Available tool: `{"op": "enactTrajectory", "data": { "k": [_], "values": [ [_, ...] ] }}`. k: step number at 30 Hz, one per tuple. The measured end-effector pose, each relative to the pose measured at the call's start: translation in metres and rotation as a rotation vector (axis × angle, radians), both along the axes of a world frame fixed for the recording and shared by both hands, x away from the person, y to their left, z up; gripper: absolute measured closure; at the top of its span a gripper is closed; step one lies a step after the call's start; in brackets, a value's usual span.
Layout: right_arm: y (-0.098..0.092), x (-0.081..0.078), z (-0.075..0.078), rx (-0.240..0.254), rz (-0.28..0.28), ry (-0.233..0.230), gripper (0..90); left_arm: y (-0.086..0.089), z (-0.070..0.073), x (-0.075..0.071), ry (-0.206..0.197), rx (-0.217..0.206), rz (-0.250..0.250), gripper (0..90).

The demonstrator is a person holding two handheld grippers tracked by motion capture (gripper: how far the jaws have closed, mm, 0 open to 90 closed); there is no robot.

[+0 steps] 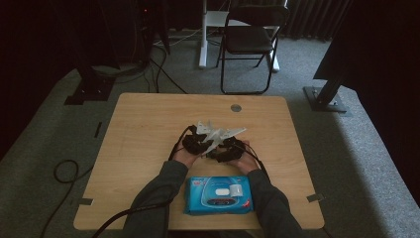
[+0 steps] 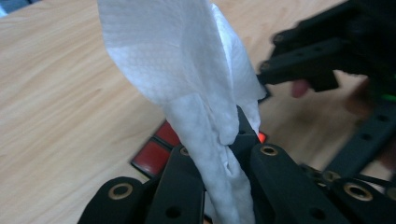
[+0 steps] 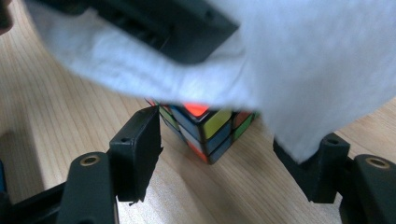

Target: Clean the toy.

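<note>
A white wet wipe (image 2: 187, 70) is pinched between the jaws of my left gripper (image 2: 224, 149), which is shut on it, and the wipe fans out above them. Under the wipe sits a colour-tiled puzzle cube (image 3: 205, 128) on the wooden table; its red tiles (image 2: 152, 154) peek out beside the left jaws. My right gripper (image 3: 231, 149) is open, one jaw on each side of the cube and a little short of it. The wipe (image 3: 299, 70) hangs over the cube's top. In the high view both grippers (image 1: 197, 142) (image 1: 225, 152) meet at the table's middle.
A blue pack of wet wipes (image 1: 219, 194) lies at the near edge between the person's forearms. The wooden table (image 1: 148, 124) has a round grommet (image 1: 236, 107) at the back. A folding chair (image 1: 250, 37) stands beyond the table.
</note>
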State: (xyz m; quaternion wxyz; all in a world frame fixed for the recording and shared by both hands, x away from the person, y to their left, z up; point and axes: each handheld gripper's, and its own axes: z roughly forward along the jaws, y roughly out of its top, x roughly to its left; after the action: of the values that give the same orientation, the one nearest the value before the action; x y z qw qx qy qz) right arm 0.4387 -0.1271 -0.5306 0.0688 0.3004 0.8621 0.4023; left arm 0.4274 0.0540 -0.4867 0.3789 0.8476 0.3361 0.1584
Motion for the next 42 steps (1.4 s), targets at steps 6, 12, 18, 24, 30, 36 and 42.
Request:
{"op": "enactTrajectory", "data": {
  "k": [6,12,18,24,30,36,42],
  "values": [
    [0.000,0.000,0.000,-0.001,0.008,-0.003,33.8,0.010,-0.001,0.009,-0.006,-0.008,0.097,87.1],
    [0.000,-0.002,0.001,-0.009,0.022,-0.013,37.5,0.007,-0.001,0.012,-0.004,-0.015,0.110,87.2],
    [0.001,-0.002,0.001,-0.013,0.019,-0.019,37.4,-0.006,-0.001,0.008,0.008,-0.021,0.022,87.2],
    [0.000,-0.003,0.001,-0.013,0.019,-0.017,38.6,-0.009,-0.002,0.007,0.025,-0.045,-0.022,87.2],
    [0.000,0.002,0.000,-0.021,-0.008,-0.028,21.8,-0.007,-0.002,0.008,0.041,-0.056,-0.022,87.2],
    [0.002,0.007,0.003,0.004,0.011,-0.022,14.6,-0.006,-0.002,0.009,0.061,-0.076,-0.024,87.2],
    [0.007,0.008,0.001,-0.008,0.039,-0.037,25.0,-0.004,-0.002,0.008,0.065,-0.078,-0.024,87.2]
  ]
}}
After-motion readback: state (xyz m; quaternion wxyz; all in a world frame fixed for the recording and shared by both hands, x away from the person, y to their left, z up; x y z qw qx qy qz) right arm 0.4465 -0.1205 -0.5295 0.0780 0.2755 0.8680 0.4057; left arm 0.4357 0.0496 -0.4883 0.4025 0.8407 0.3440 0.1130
